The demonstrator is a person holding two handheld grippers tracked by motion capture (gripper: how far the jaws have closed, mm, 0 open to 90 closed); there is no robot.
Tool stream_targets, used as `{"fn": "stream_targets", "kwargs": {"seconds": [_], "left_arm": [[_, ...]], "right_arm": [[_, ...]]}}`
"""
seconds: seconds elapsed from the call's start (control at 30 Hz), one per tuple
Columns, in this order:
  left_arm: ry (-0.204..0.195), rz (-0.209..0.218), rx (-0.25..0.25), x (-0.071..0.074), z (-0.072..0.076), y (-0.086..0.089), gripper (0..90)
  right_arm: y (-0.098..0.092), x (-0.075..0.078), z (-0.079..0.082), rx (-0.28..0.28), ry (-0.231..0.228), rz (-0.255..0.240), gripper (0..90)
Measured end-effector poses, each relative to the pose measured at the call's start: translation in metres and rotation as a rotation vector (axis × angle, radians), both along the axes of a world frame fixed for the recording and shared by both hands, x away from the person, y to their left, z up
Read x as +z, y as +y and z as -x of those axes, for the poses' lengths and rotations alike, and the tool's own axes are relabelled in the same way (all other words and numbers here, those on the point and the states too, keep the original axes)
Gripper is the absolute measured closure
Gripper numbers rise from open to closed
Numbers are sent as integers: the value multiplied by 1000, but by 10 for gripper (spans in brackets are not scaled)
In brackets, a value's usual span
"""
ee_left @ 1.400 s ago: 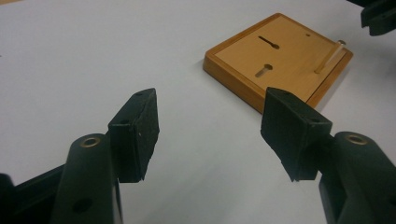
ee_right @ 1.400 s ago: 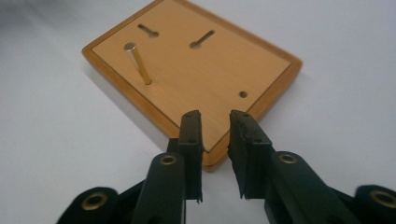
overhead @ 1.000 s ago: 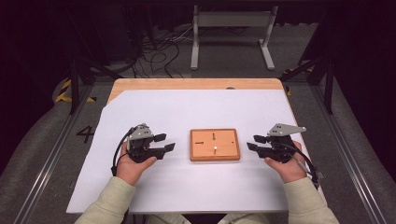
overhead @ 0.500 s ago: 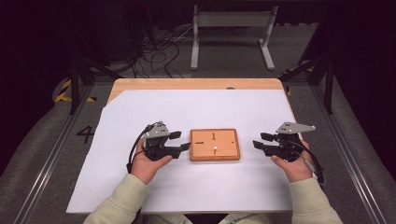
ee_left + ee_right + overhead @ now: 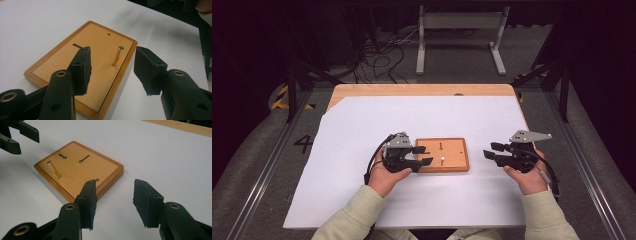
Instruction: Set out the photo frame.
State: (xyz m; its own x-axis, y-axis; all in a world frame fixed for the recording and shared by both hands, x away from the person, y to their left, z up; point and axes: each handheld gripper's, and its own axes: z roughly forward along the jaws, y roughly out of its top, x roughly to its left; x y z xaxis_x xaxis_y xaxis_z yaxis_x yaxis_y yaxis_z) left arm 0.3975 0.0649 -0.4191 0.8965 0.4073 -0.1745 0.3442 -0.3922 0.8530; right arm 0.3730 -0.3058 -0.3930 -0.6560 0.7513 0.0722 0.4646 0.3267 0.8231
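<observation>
A flat wooden board (image 5: 454, 149) lies on the white sheet in the middle of the table. It has two short slots, a small hole and one brass pin (image 5: 441, 160) standing upright. My left gripper (image 5: 428, 155) is open, its jaws reaching over the board's left end. They have just been closing with nothing between them. In the left gripper view the pin (image 5: 117, 56) stands beyond the pads (image 5: 83, 65). My right gripper (image 5: 488, 150) hangs open a little right of the board, with nothing in it. In its own view the right gripper (image 5: 115, 187) faces the board's near corner (image 5: 107, 182).
A white sheet (image 5: 362, 125) covers most of the wooden table (image 5: 412, 90). Beyond the far edge stand a metal frame (image 5: 459, 22) and loose cables (image 5: 377, 55) on the floor. Dark rails run along both sides of the table.
My left hand has slid right across the sheet until its jaws overlap the board's left end. The right gripper has stayed about where it was. The board has not moved.
</observation>
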Motion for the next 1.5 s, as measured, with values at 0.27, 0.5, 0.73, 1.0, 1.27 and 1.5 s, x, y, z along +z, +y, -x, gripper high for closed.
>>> {"fn": "stream_targets", "kwargs": {"seconds": [0.27, 0.5, 0.73, 1.0, 1.27, 1.5], "left_arm": [[-1, -13, -49, -9, -2, -26, 493], [-14, -22, -90, -18, -4, -41, 568], [-15, -55, -105, -24, -9, -51, 650], [-34, -112, -89, -24, -9, -57, 728], [-88, -153, -79, -24, -9, -57, 831], [-73, -144, -82, -25, -11, -57, 831]], "right_arm": [[-5, -1, 2, -8, 3, -13, 541], [-11, -2, 5, -15, 5, -24, 552], [-13, -3, 9, -14, 8, -32, 562], [-15, -4, 10, -11, 11, -36, 573], [-15, -4, 10, -5, 12, -36, 574], [-14, -4, 10, -1, 13, -42, 574]]}}
